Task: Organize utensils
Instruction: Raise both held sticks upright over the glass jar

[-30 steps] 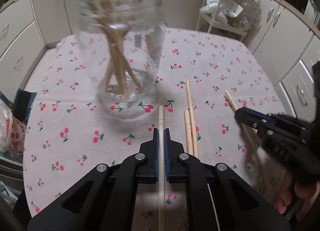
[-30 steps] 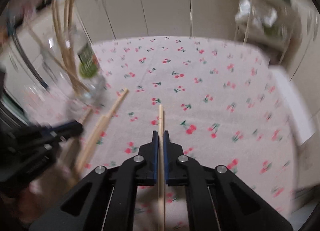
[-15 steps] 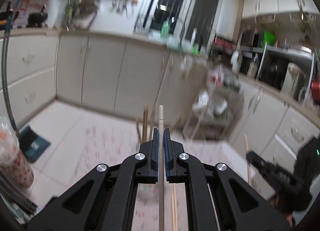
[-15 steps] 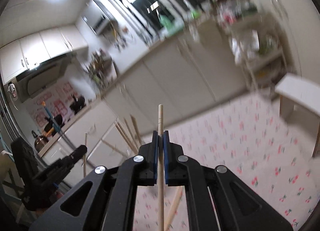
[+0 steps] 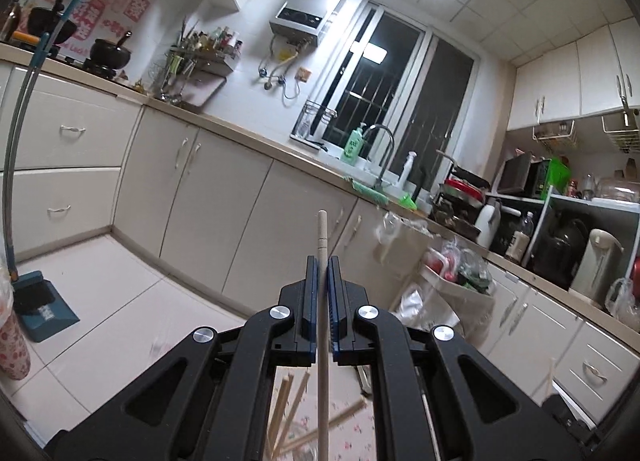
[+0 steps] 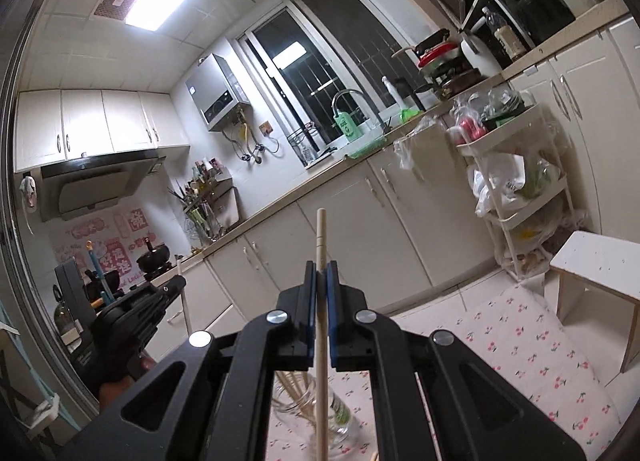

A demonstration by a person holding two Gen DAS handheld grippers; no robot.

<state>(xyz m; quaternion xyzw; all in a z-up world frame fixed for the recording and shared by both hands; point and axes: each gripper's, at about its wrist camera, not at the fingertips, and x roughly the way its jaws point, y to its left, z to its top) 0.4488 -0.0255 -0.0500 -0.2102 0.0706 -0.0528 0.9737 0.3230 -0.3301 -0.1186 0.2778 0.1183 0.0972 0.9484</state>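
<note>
I see pale tan wood on the chopstick (image 5: 322, 245) in my left gripper (image 5: 321, 273), whose arms are black with blue pads (image 5: 307, 293). The right gripper (image 6: 321, 277) shows the same black and blue around another pale wooden chopstick (image 6: 320, 237). At 6 o'clock in the right view, the jar (image 6: 340, 417) is clear glass with a green label, holding tan sticks. At 4 o'clock, the tablecloth (image 6: 520, 341) is white with red cherries and green leaves. At 2 o'clock, cream cabinets (image 6: 400, 221); a green soap bottle (image 6: 345, 125) at 12.
</note>
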